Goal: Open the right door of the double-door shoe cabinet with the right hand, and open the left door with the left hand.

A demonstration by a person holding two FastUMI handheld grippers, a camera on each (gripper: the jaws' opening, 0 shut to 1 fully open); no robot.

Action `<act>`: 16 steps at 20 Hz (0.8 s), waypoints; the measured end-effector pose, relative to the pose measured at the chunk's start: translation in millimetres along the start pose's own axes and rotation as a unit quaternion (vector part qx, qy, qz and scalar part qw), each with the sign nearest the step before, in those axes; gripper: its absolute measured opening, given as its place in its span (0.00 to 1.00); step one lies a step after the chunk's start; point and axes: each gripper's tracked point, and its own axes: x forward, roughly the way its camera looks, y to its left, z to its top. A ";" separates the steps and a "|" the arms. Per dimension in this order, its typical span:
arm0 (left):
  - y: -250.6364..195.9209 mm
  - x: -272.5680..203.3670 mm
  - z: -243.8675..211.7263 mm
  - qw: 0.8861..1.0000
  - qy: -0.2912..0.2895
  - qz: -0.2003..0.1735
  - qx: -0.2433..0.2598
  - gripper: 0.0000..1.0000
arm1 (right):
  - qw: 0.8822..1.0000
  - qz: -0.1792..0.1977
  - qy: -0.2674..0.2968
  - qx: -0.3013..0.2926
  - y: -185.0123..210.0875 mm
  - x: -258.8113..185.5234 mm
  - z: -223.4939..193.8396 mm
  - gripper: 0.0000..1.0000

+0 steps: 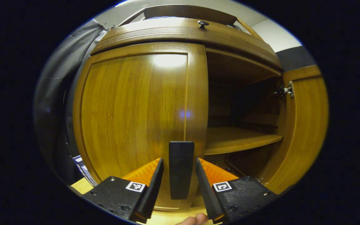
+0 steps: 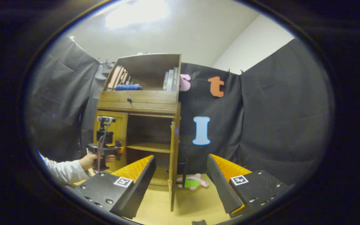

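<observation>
While the shoe cabinet's right door [image 2: 172, 162] stands swung wide, its left door [image 1: 136, 125] is closed, the dark handle [image 1: 181, 168] between the left gripper's [image 1: 180, 175] spread jaws, untouched. Farther back, the right gripper [image 2: 180, 175] is spread, empty, near a plush toy [image 2: 192, 182].

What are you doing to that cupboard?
A person is opening a wooden shoe cabinet with two hand-held grippers. The right door already stands wide open, showing a shelf inside. The right gripper is open and back from the cabinet. The left door is closed. The left gripper is open, its fingers on either side of the dark handle but not yet squeezing it.
</observation>
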 end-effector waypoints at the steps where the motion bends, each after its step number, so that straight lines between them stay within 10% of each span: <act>1: 0.8 8.7 10.0 0.999 -0.025 0.008 0.029 0.56 | 1.000 0.000 0.002 0.004 3.1 -3.4 2.8 1.00; 5: 6.0 2.8 -0.5 0.996 0.007 0.029 0.079 0.35 | 0.999 0.004 0.011 0.048 10.3 -14.6 16.7 0.98; 16: -2.8 -0.2 -2.3 0.998 0.040 -0.032 0.043 0.33 | 0.997 0.026 0.039 0.059 27.3 -30.0 27.0 1.00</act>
